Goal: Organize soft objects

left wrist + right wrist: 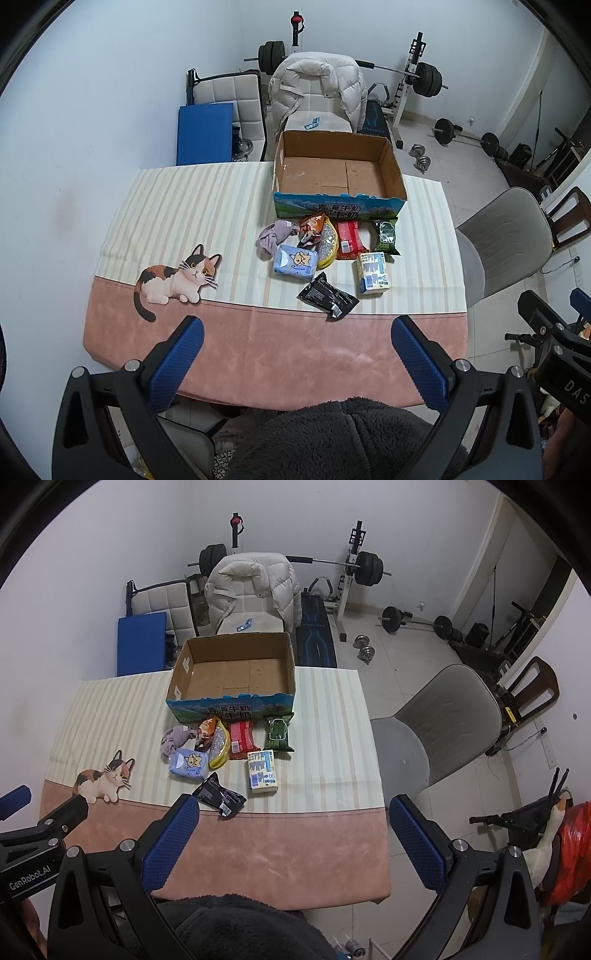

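Covering table: striped tablecloth point(177, 206), gym behind.

Cream puffer jacket point(314, 85) draped on chair, barbell rack point(413, 74), dumbbells point(421, 157), grey chair point(443, 716), blue mat point(205, 133)

Striped cream-pink tablecloth point(229, 332); brown box point(332, 173); black packet point(328, 295).

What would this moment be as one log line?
left gripper: open | right gripper: open | cardboard box: nothing inside | soft packets: on table
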